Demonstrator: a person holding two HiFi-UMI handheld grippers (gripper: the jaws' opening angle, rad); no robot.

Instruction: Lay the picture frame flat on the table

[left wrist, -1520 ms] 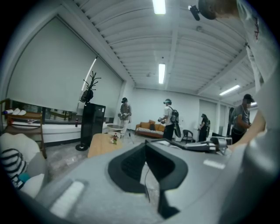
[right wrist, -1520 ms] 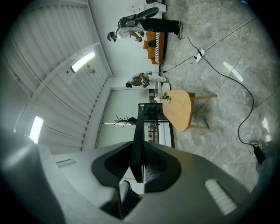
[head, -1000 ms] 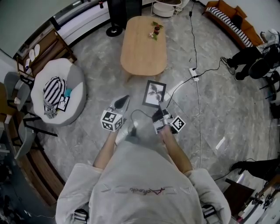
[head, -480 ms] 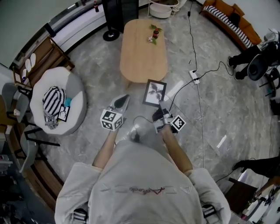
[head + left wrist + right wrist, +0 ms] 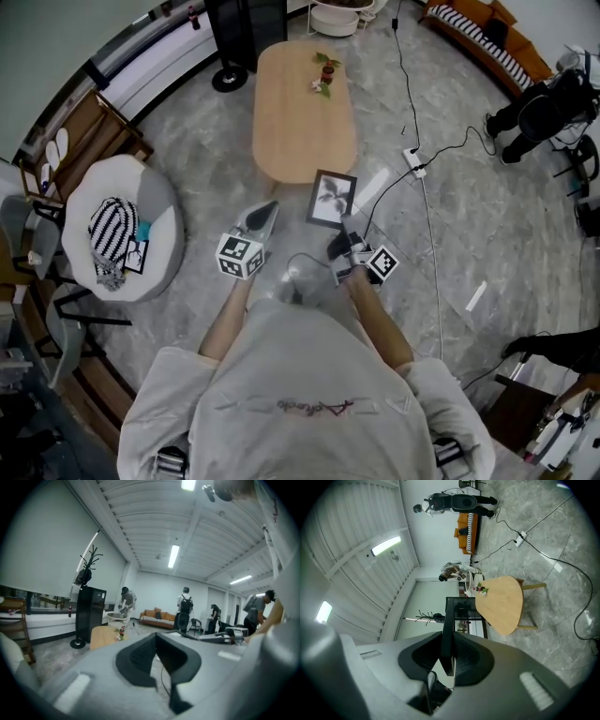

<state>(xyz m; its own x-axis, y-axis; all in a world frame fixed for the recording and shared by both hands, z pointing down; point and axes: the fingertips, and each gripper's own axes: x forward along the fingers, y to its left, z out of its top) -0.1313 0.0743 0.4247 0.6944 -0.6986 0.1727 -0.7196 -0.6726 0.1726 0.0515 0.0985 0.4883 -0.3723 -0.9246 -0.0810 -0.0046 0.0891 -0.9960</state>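
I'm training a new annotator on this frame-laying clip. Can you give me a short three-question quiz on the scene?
1. True or false: the picture frame lies flat on the wooden table.
2. The right gripper is: A) empty B) shut on the frame's edge C) resting on the table.
3. Fill in: a small ____ sits at the table's far end.
Key: 1 false, it is held up, off the table; 2 B; 3 flower decoration.
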